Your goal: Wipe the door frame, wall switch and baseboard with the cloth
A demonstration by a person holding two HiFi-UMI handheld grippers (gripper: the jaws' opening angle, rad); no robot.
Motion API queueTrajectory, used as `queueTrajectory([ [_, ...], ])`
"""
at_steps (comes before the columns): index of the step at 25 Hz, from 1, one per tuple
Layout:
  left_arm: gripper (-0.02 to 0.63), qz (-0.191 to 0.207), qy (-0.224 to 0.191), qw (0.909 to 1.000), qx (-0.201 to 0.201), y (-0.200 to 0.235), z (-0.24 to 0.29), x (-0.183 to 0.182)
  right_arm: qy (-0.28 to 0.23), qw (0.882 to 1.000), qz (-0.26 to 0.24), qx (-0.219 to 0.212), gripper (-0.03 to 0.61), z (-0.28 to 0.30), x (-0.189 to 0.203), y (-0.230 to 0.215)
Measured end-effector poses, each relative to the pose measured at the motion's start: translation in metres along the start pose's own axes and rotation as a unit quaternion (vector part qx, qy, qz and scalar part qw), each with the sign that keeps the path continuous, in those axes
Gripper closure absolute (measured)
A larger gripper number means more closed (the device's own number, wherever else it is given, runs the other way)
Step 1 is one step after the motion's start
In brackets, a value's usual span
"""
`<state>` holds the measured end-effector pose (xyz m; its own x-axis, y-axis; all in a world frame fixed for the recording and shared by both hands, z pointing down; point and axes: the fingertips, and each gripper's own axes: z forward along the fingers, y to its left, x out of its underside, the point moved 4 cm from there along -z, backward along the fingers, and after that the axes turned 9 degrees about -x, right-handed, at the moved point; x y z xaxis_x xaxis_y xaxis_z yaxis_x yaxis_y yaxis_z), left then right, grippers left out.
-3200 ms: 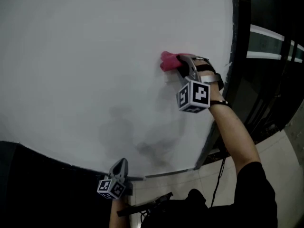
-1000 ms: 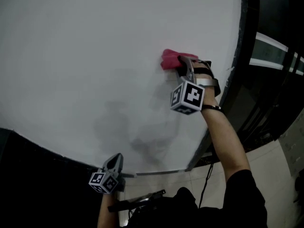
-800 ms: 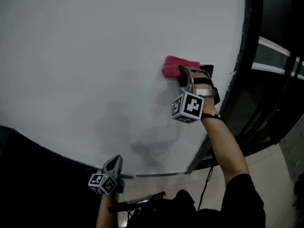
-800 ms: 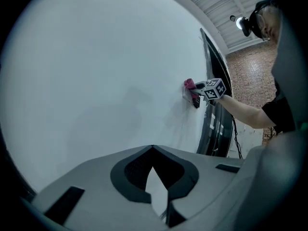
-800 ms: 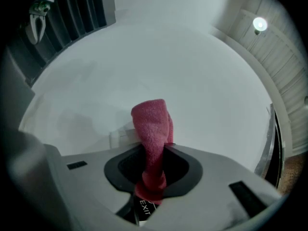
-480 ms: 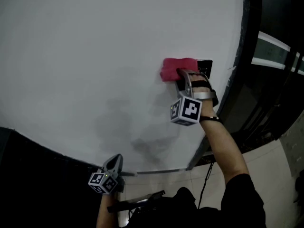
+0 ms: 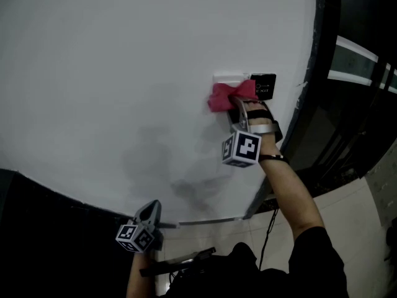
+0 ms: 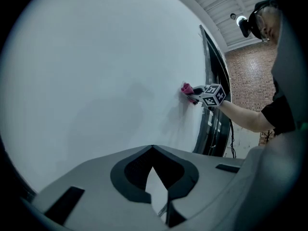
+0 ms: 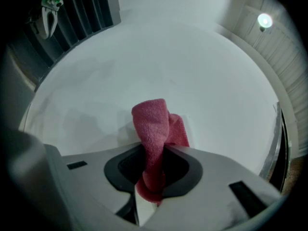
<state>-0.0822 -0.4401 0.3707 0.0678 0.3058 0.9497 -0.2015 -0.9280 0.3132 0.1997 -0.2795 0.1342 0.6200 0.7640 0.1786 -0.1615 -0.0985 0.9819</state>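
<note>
- The right gripper [image 7: 238,106] [image 9: 151,176] has its jaws clamped on the pink cloth [image 7: 227,95] [image 9: 152,123]. A fold of the cloth runs down between the dark pads, and the rest bunches up beyond the tips.
- The bunched end of the cloth presses against the pale wall [image 7: 124,67], at the lower edge of the white wall switch [image 7: 228,77]. Only the switch's top strip shows above the cloth.
- A black plate [image 7: 263,85] sits on the wall just to the right of the switch, touching the cloth's right corner.
- Further right, the dark door frame [image 7: 317,73] runs along the wall's edge, apart from the cloth.
- The person's right forearm [image 7: 290,188] reaches up from the near edge to that gripper.
- The left gripper [image 7: 155,212] [image 8: 162,210] hangs low and near, well apart from the cloth. Its jaws are drawn together with nothing between them, pointing at the bare wall.
- From the left gripper view, the cloth [image 8: 186,88] and the right gripper [image 8: 196,93] show far off against the wall, beside the door frame [image 8: 211,71].
- Pale floor tiles [image 7: 347,219] lie at the near right.
</note>
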Motion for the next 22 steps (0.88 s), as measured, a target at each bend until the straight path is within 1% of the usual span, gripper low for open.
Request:
queueTrajectory([
  [5,0.623,-0.001,0.0,1.0,0.001,0.002,0.003,0.001,0.003,1.0,0.01,-0.006,0.497,-0.001,-0.001,0.004],
  [8,0.623,-0.004,0.001,1.0,0.005,-0.001,0.006,0.001,0.002,1.0,0.005,-0.006,0.497,0.001,0.0,0.008],
  [12,0.623,-0.004,-0.001,1.0,0.007,-0.002,0.009,0.003,0.0,1.0,0.001,-0.019,0.497,0.002,0.0,0.017],
  [13,0.623,-0.006,-0.002,0.9999,0.008,-0.002,0.008,0.003,-0.005,1.0,0.006,-0.028,0.497,0.0,-0.002,0.019],
  [14,0.623,-0.006,-0.002,0.9999,0.009,-0.003,0.008,0.004,-0.018,0.999,0.022,-0.043,0.497,-0.004,-0.006,0.022],
  [15,0.623,-0.006,-0.001,0.9999,0.009,-0.003,0.008,0.004,-0.04,0.995,0.055,-0.066,0.497,-0.01,-0.014,0.023],
  [16,0.623,-0.005,0.0,0.9999,0.009,-0.002,0.008,0.005,-0.072,0.987,0.104,-0.098,0.497,-0.018,-0.025,0.022],
  [17,0.623,-0.005,0.001,1.0,0.008,-0.002,0.009,0.005,-0.111,0.971,0.164,-0.134,0.497,-0.025,-0.037,0.019],
  [18,0.623,-0.004,0.001,1.0,0.007,-0.002,0.01,0.005,-0.154,0.946,0.229,-0.171,0.497,-0.031,-0.05,0.014],
  [19,0.623,-0.004,0.001,1.0,0.006,-0.002,0.01,0.005,-0.195,0.913,0.295,-0.204,0.497,-0.034,-0.061,0.007],
  [20,0.623,-0.004,-0.001,1.0,0.005,-0.002,0.009,0.004,-0.229,0.878,0.355,-0.226,0.497,-0.035,-0.07,-0.002],
  [21,0.623,-0.002,-0.002,1.0,0.006,-0.002,0.008,0.004,-0.249,0.849,0.403,-0.234,0.497,-0.034,-0.074,-0.011],
  [22,0.623,0.0,-0.001,1.0,0.008,-0.003,0.007,0.004,-0.257,0.831,0.438,-0.227,0.497,-0.03,-0.073,-0.02],
])
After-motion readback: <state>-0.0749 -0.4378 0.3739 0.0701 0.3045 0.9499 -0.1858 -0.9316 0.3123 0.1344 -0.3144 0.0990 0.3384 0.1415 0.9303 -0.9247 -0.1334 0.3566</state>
